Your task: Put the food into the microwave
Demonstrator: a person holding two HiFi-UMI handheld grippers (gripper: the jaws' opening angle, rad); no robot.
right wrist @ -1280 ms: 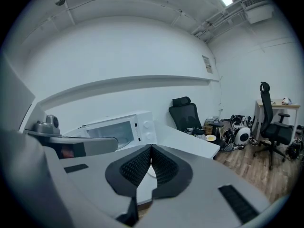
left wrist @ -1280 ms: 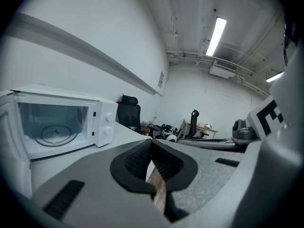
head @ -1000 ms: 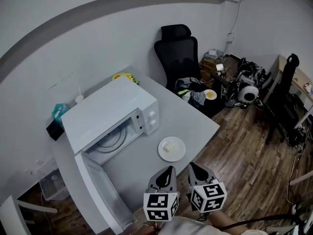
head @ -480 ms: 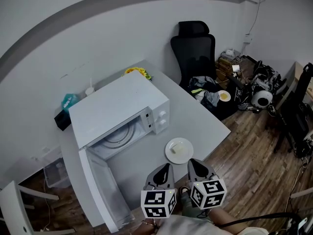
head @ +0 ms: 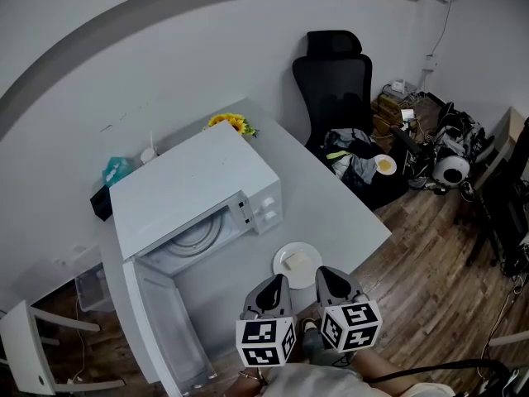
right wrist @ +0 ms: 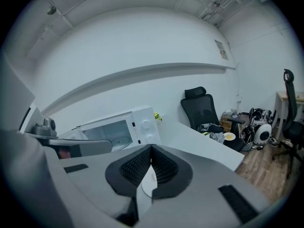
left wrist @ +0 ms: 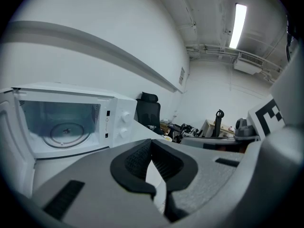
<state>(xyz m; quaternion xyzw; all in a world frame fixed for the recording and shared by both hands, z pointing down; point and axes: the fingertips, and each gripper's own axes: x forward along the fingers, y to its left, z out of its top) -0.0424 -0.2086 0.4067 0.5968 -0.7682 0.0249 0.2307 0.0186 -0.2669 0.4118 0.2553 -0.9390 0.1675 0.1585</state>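
Observation:
A white microwave (head: 194,190) stands on the grey table (head: 339,201) with its door (head: 157,325) swung open toward me. Its glass turntable (left wrist: 66,132) is bare. Pale food (head: 295,260) lies on a white plate (head: 312,255) near the table's front edge, right of the door. My left gripper (head: 277,285) and right gripper (head: 327,276) hang side by side just short of the plate, both shut on nothing. In the right gripper view the plate (right wrist: 145,184) shows through the gap below the shut jaw tips, with the microwave (right wrist: 118,127) beyond.
A black office chair (head: 335,73) stands past the table's far right corner, with clothes and a small yellow dish (head: 384,165) beside it. Yellow flowers (head: 230,122) and a teal item (head: 114,170) sit behind the microwave. Cables and gear clutter the wooden floor at right.
The head view has shifted, so the plate now lies closer to both gripper tips. Both grippers stay shut and side by side.

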